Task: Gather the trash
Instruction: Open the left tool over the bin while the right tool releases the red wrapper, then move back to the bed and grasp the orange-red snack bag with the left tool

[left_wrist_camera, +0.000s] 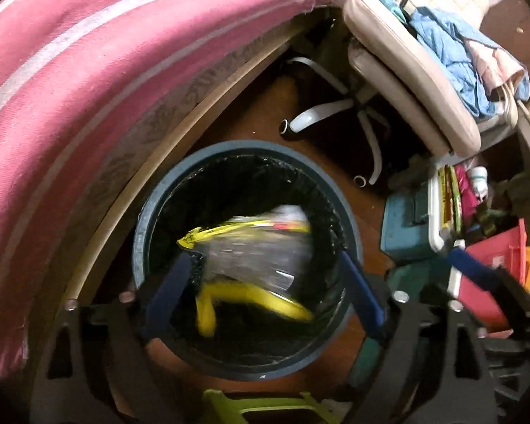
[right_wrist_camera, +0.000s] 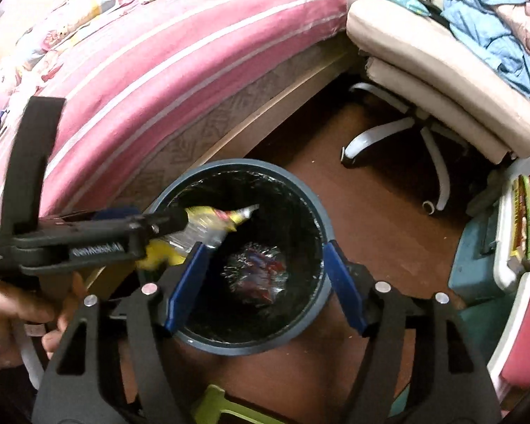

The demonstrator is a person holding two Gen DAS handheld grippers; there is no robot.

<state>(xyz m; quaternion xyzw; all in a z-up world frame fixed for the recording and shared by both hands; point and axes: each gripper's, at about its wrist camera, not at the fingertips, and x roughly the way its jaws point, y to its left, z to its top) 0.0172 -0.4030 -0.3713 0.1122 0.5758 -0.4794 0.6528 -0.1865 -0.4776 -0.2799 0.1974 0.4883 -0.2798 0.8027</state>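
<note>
Both grippers hung over the trash bin [right_wrist_camera: 243, 344], a round dark-blue can lined with a black bag, standing on the brown floor [right_wrist_camera: 378, 212] just beside the bed with the pink striped sheet [right_wrist_camera: 166, 63]. The step in hand looked like the drop itself. The left gripper [left_wrist_camera: 261, 275] had its blue fingers [left_wrist_camera: 362, 289] spread wide over the bin mouth, and the yellow-and-clear plastic wrapper [left_wrist_camera: 254, 247] showed blurred between them — no pad seemed to press on it, so it read as let go and falling (though in the right wrist view its end lay close against that gripper's tip, so contact there could not be ruled out). The right gripper [right_wrist_camera: 265, 282] stood open and empty too, with a crumpled red-and-blue foil wrapper [right_wrist_camera: 256, 272] lying down in the liner below it. A hand [right_wrist_camera: 14, 314] held the left tool at the frame's edge.

With both pieces in or entering the bin, the next move likely called for lifting both tools clear of the rim and looking for more litter — the office chair [right_wrist_camera: 434, 81] and the storage boxes [right_wrist_camera: 477, 265] crowded the right side, so the turn would need care.
</note>
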